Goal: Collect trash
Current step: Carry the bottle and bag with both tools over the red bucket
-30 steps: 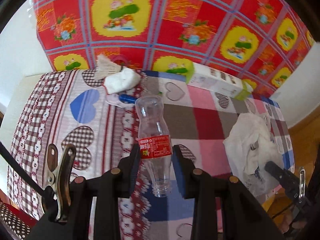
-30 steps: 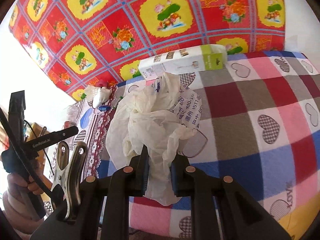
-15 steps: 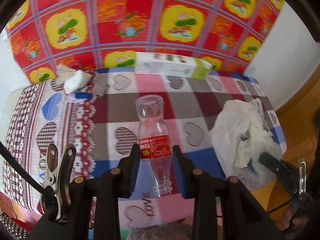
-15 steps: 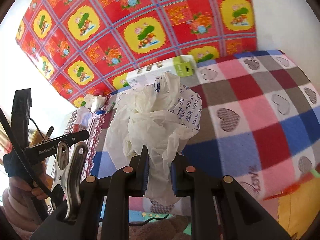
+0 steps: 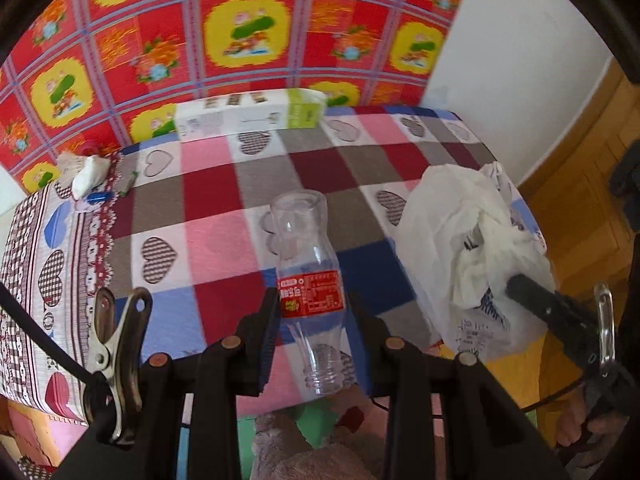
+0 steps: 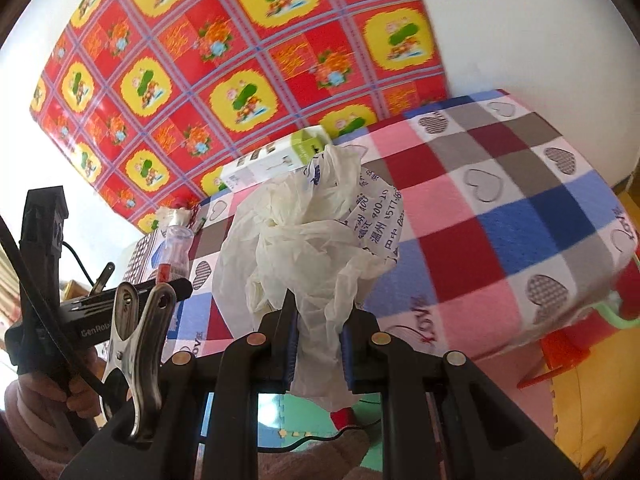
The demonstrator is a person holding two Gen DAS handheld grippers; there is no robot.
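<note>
The left gripper (image 5: 312, 312) clamps a clear plastic bottle with a red label (image 5: 308, 280), its long axis along the fingers, neck nearest. The right gripper (image 6: 320, 336) pinches a crumpled white plastic bag (image 6: 308, 240), just to the bottle's right.

Bright, even daylight; strong fisheye bending with dark corners; slight motion blur on the patterned backdrop (image 5: 240, 36).

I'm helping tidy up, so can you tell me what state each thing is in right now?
plastic bottle: empty, uncapped, clamped at its label.
left gripper: shut on the bottle.
white plastic bag: crumpled, pinched, lifted.
right gripper: shut on the bag.
long carton: closed, lying flat by the wall.
tissue wad: scrunched, untouched.
</note>
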